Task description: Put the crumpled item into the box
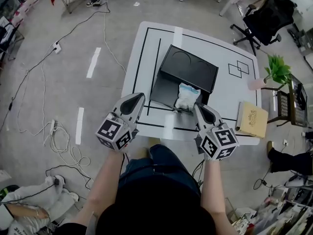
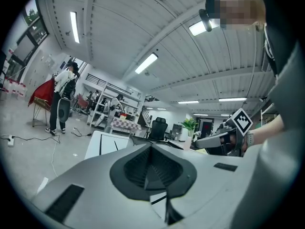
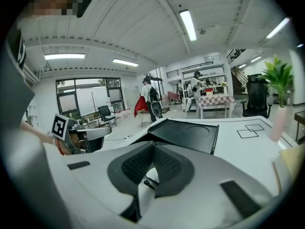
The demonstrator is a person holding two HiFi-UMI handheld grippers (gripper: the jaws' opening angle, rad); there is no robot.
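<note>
A crumpled white and pale-blue item (image 1: 187,96) lies in the open black box (image 1: 188,68) on the white table (image 1: 142,53); the lid stands up behind it. My right gripper (image 1: 198,106) is shut, its tip against the item's near right edge; whether it pinches the item does not show. In the right gripper view the shut right gripper (image 3: 145,175) points at the box (image 3: 186,132). My left gripper (image 1: 138,98) is shut and hangs over the table's front left, beside the box. The left gripper (image 2: 151,173) holds nothing in its own view.
A tan book (image 1: 252,119) lies at the table's right edge. A green plant in a pink vase (image 1: 276,70) stands beyond it. Black lines and a double square (image 1: 238,68) mark the tabletop. Cables (image 1: 58,136) trail on the floor at left; an office chair (image 1: 266,18) stands far right.
</note>
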